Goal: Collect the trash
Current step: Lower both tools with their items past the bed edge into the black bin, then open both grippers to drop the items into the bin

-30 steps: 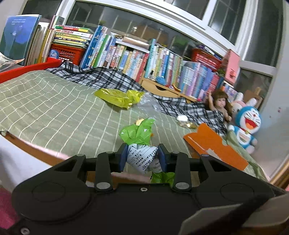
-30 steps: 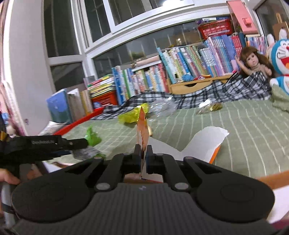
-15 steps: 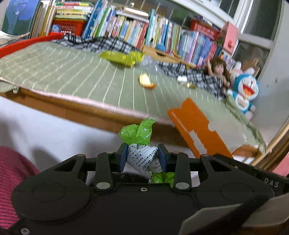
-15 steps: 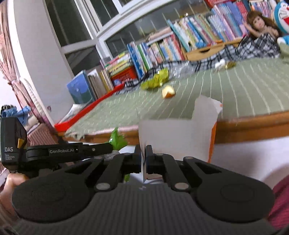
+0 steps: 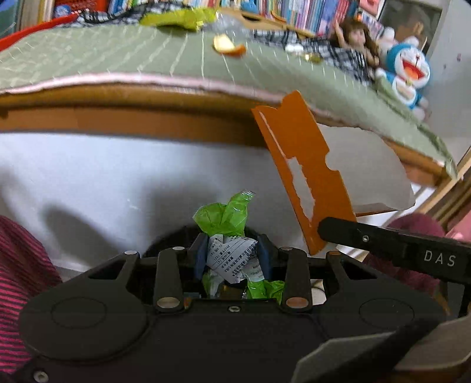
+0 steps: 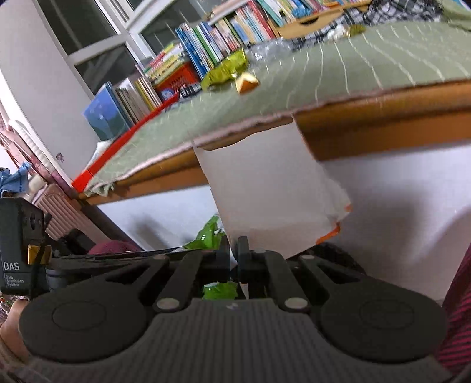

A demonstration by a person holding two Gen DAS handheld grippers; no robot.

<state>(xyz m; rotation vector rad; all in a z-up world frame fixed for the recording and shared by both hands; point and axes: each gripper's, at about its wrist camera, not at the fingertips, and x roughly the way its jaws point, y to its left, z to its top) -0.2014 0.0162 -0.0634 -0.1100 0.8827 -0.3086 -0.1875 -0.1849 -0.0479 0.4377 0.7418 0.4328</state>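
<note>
We're holding the left tongs [image 5: 232,256] clamped on a crumpled green wrapper [image 5: 226,218] with white printed paper, sticking out just ahead of the fingertips. The right tongs [image 6: 234,254] are pinched tight on a torn orange-and-white cardboard piece [image 6: 265,191], standing upright right above them. Both are sitting below the edge of the bed [image 5: 97,56]. Up beyond the tongs, a yellow-green wrapper [image 5: 176,19] and an orange peel [image 5: 228,45] are lying on the green cover.
</note>
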